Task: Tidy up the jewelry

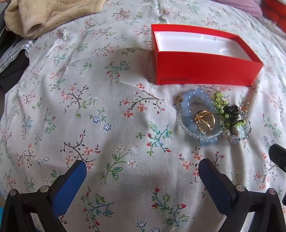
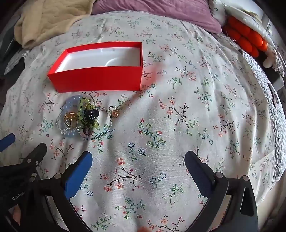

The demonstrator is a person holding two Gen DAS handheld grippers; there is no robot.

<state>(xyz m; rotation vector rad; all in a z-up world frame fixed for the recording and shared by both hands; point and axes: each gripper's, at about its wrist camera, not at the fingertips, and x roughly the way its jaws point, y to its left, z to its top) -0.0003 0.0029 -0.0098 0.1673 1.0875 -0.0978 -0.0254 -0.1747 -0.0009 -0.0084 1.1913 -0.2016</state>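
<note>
Blue-padded fingers of the left gripper (image 1: 142, 165) stand spread wide at 6 o'clock in the left wrist view, released, with only floral bedsheet (image 1: 100, 114) between them. The right gripper (image 2: 138, 158) is likewise released in its own view, its fingers wide apart over bare sheet.

Farther out, a small heap of jewelry lies on the bed. From the left gripper it sits toward 2 o'clock; from the right gripper toward 10 o'clock. The heap holds a pale blue bead bracelet (image 1: 194, 100), a gold ring (image 1: 204, 118) lying inside its loop, a strand of green beads (image 1: 220, 104) touching it, a dark beaded piece (image 1: 232, 113), and a thin clear-bead chain (image 1: 196, 134).

Just beyond the heap stands an open red box (image 1: 205, 71) with a white lining, nothing inside it.

At the far edge, a beige blanket (image 2: 51, 16) lies at 11 o'clock, a purple pillow (image 2: 160, 12) at 12 o'clock.
</note>
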